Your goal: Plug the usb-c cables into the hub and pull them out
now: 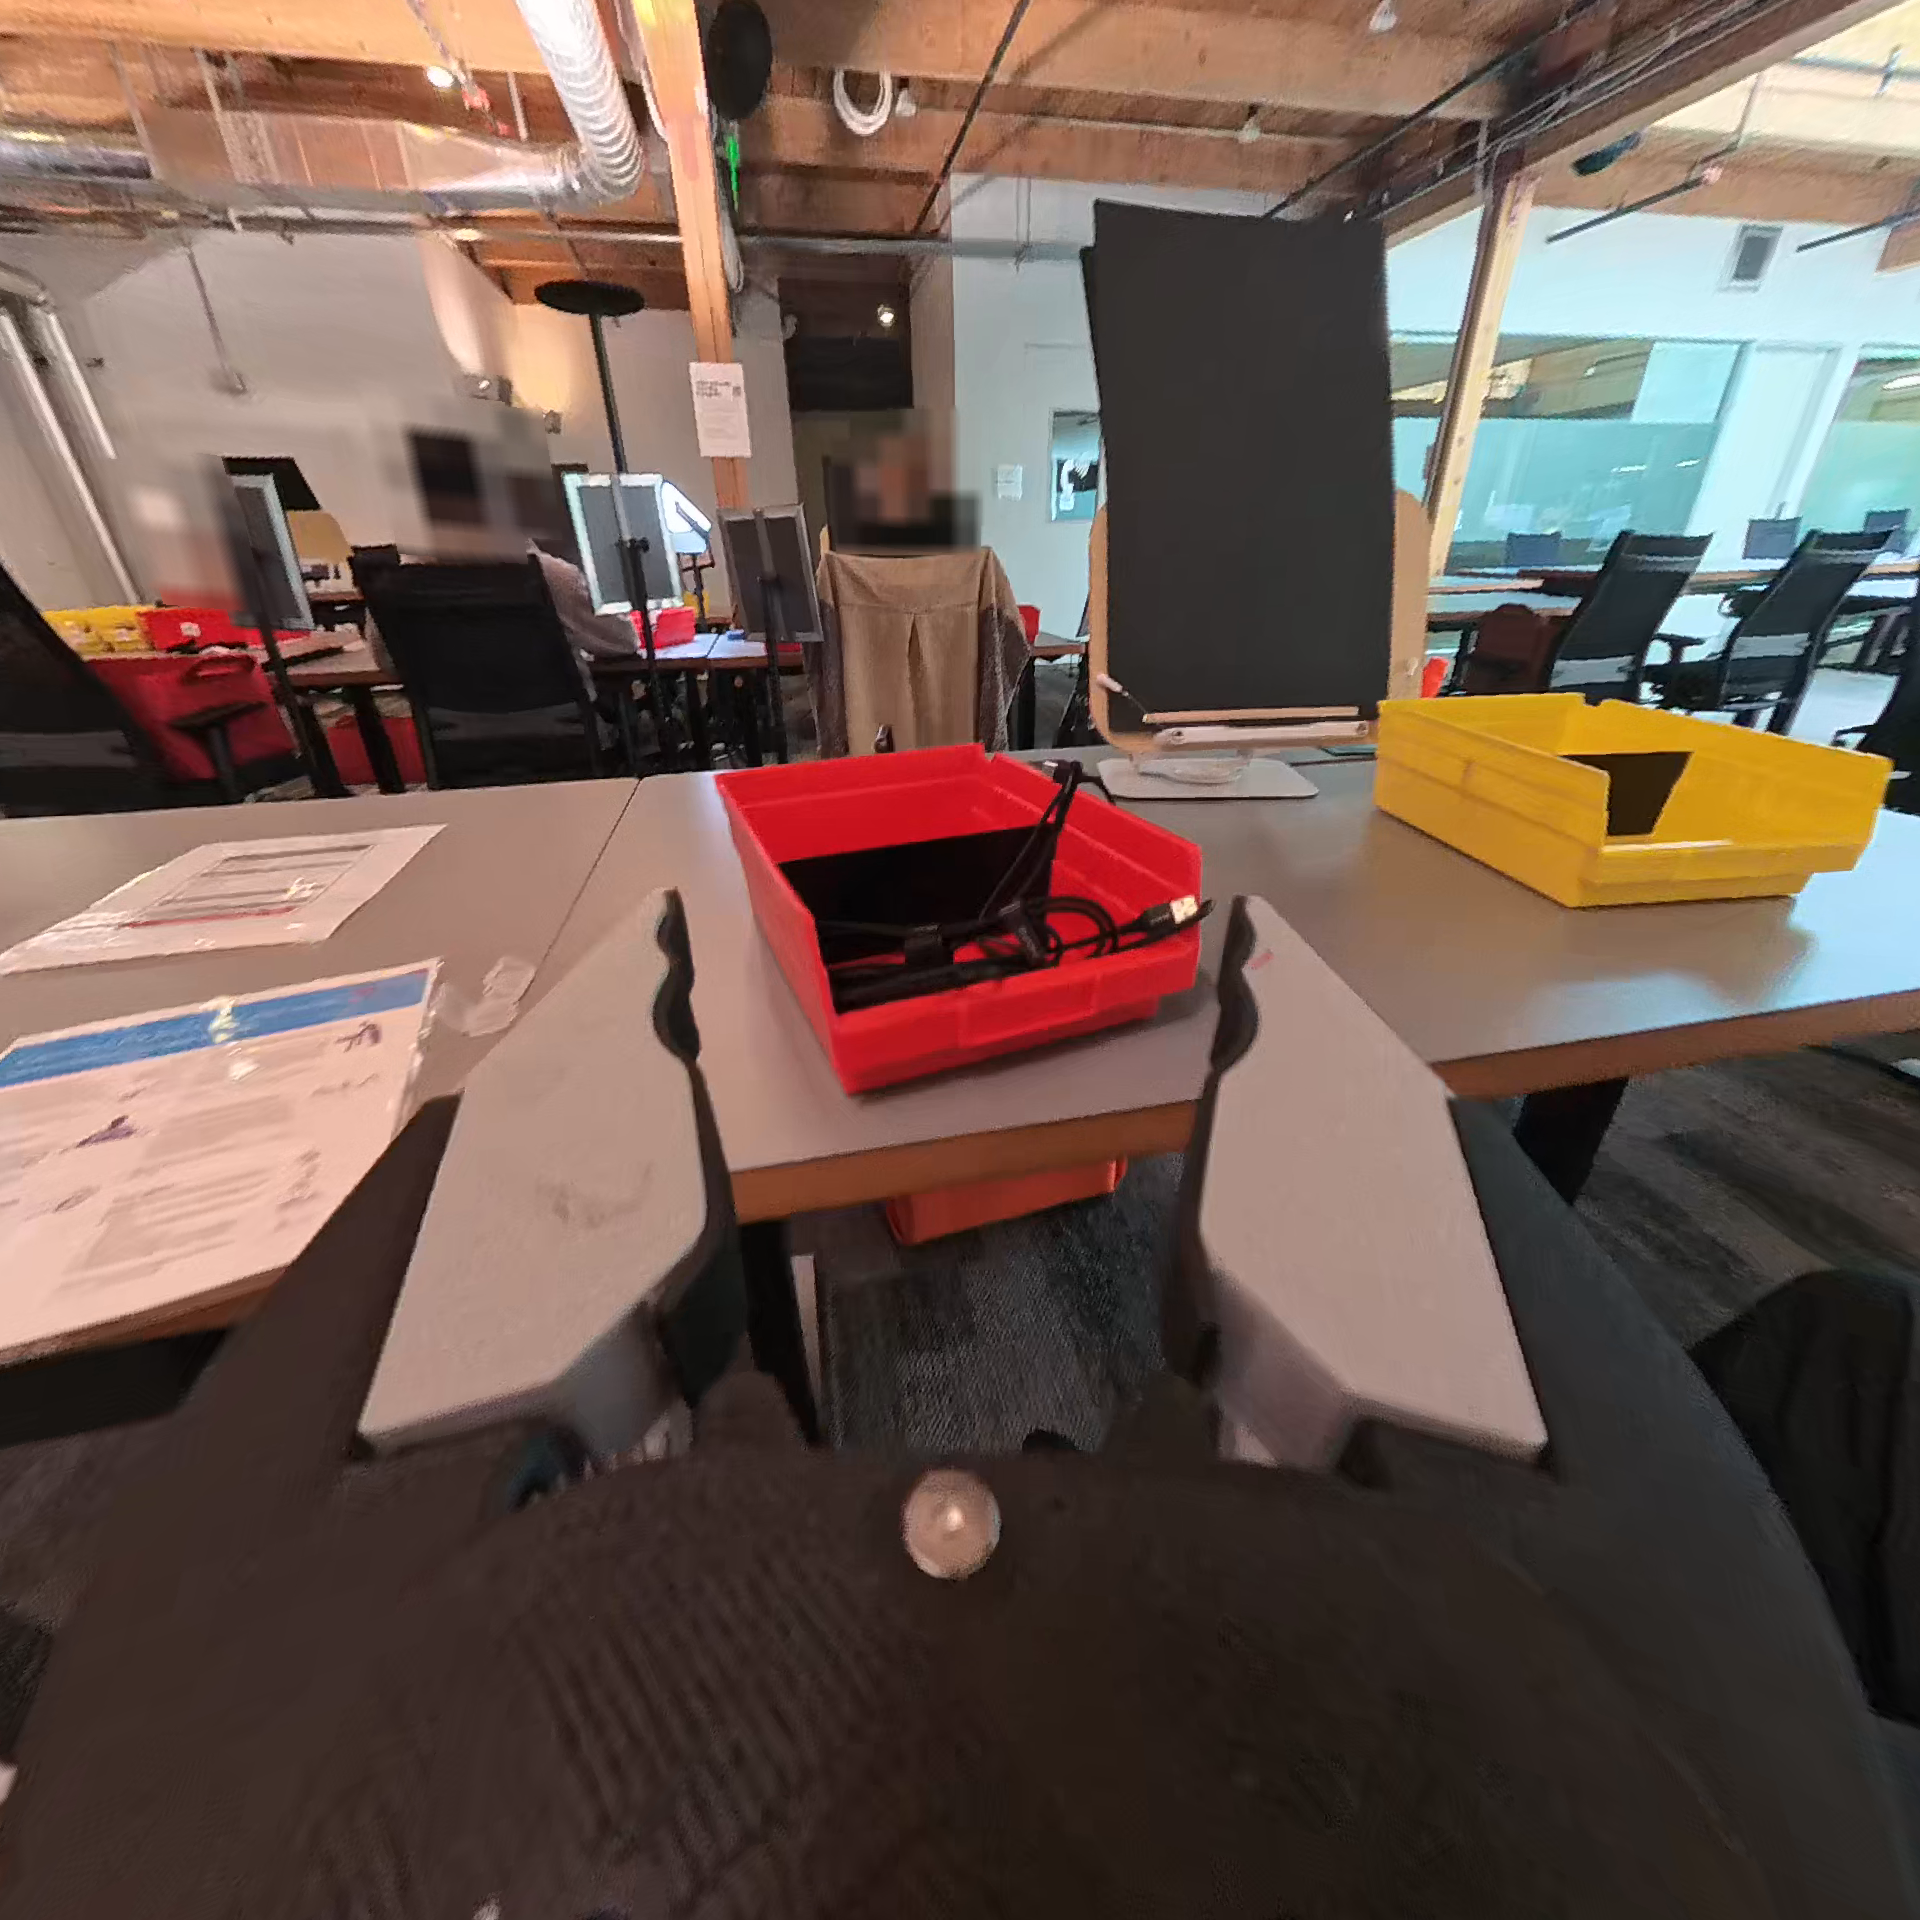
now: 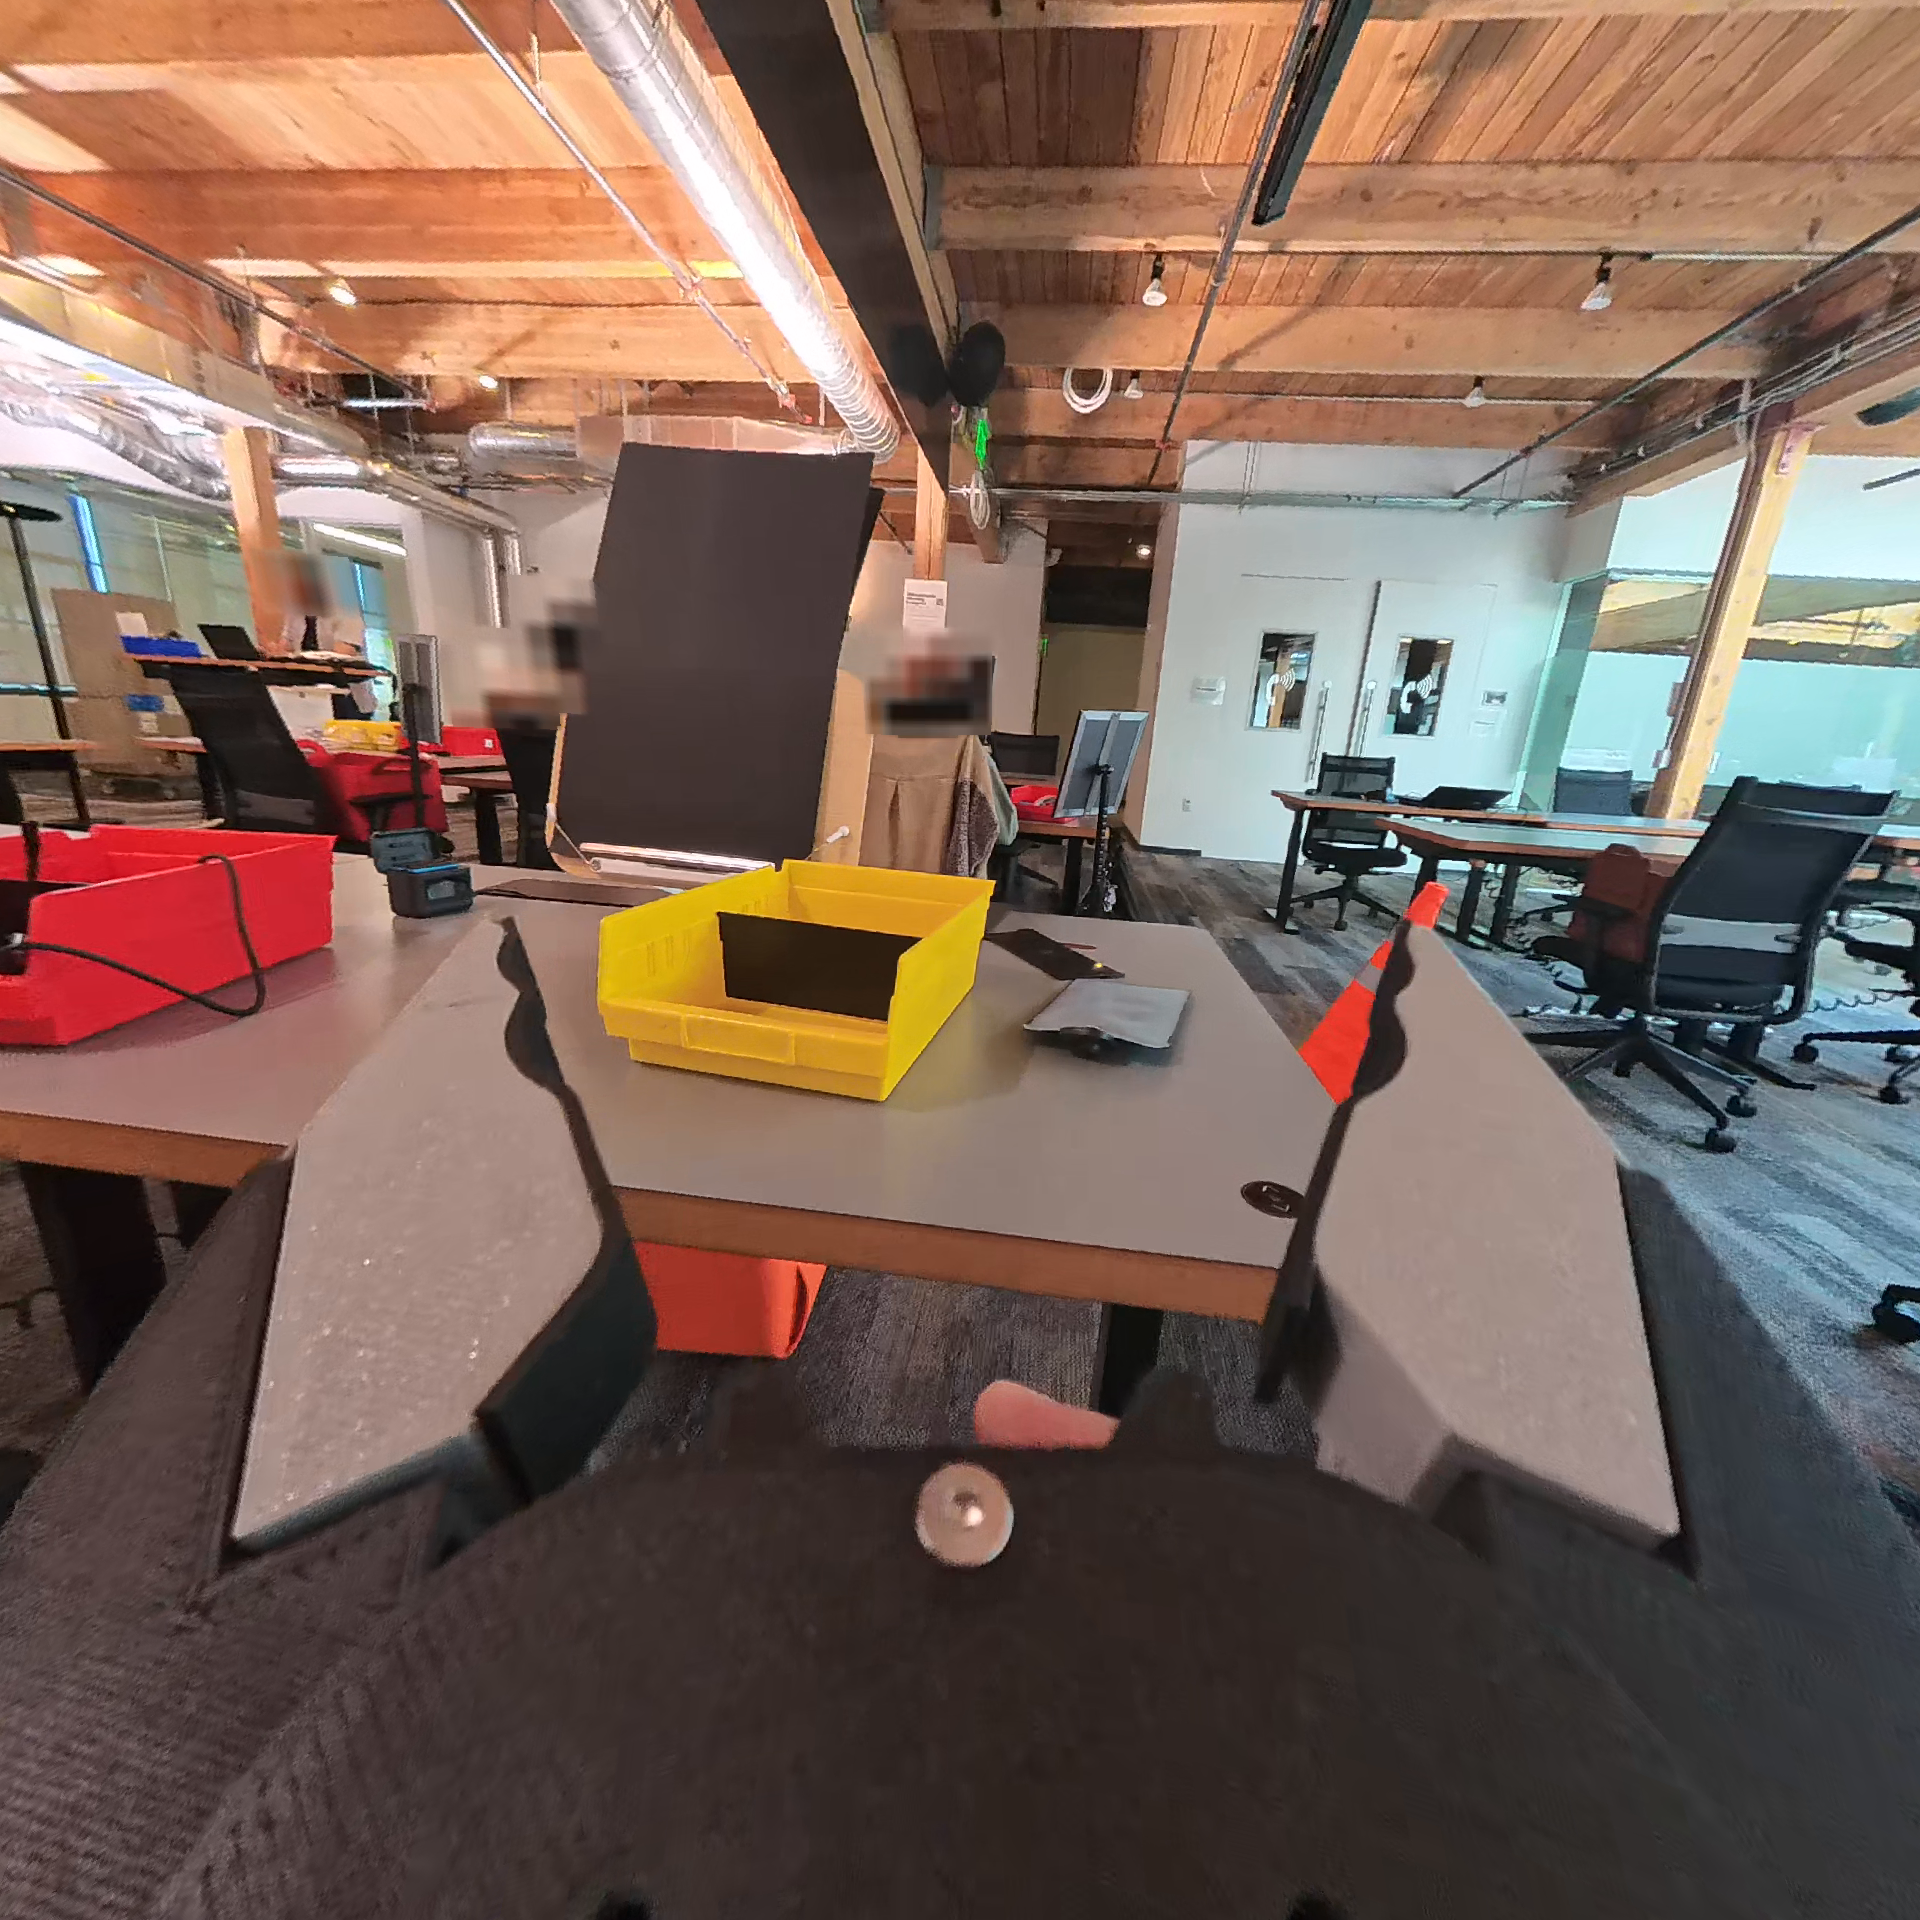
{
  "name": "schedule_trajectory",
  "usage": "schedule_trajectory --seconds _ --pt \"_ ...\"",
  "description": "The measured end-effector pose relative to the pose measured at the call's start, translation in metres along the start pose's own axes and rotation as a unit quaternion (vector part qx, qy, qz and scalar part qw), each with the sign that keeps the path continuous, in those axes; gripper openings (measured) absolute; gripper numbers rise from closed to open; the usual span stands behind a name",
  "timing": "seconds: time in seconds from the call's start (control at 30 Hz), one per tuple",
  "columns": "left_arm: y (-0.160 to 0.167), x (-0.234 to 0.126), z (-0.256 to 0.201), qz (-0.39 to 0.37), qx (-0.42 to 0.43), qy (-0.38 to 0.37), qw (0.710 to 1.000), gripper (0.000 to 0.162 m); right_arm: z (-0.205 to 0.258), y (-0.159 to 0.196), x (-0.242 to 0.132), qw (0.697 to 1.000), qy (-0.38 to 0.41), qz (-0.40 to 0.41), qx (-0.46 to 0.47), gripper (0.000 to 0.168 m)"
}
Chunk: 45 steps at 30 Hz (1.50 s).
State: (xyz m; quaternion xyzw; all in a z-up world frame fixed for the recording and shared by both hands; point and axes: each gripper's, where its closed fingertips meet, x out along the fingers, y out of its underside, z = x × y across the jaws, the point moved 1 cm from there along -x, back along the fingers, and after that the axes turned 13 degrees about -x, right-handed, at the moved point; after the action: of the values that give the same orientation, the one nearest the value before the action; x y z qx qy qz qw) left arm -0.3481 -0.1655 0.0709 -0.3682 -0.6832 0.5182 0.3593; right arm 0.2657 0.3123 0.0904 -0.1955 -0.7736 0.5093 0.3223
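Both grippers were held off the near edge of the grey table (image 1: 1455,935), apparently a staging pose before any reach; the left gripper (image 1: 951,966) had its fingers spread wide with nothing between them, aimed straight at the red bin (image 1: 997,1023); the right gripper (image 2: 956,997) was likewise spread wide and empty, aimed at the yellow bin (image 2: 748,1049). The usb-c cables (image 1: 1029,920) lay in the red bin as a loose black tangle, one strand rising over the bin's far rim and one plug end resting on its right rim; likely parked there to keep them together and within the left gripper's reach. No hub could be made out; it may sit under the tangle, but the pictures did not settle it. The yellow bin sat to the right of the red bin, well apart, showing only a dark floor inside. Both bins were moulded plastic, rigid, low-walled with a cut-down front; the cables looked thin, rubbery and springy, prone to drag together. Finger faces were flat matt grey with black scalloped inner edges. A silvery pouch (image 2: 1112,1023) lay right of the yellow bin; plastic-sleeved papers (image 1: 208,1122) lay left of the red bin.
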Motion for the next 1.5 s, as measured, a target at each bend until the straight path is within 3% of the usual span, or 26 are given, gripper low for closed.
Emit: schedule_trajectory --seconds 0.17,0.3,0.7,1.5 --pt "0.016 0.036 -0.002 -0.001 -0.002 0.016 1.0 0.103 -0.002 0.002 0.004 1.0 -0.001 0.017 -0.009 0.151" --pt "0.027 0.04 -0.005 -0.006 -0.007 0.023 1.0 0.103 -0.007 -0.008 0.005 1.0 0.004 0.015 -0.012 0.151" --pt "0.032 -0.011 -0.009 -0.013 0.006 0.02 1.0 0.104 -0.008 -0.012 0.001 1.0 0.002 0.006 0.01 0.151" --pt "0.005 -0.061 0.005 -0.058 0.009 -0.013 0.998 0.108 -0.018 -0.018 -0.009 1.0 0.019 0.005 0.0 0.148"
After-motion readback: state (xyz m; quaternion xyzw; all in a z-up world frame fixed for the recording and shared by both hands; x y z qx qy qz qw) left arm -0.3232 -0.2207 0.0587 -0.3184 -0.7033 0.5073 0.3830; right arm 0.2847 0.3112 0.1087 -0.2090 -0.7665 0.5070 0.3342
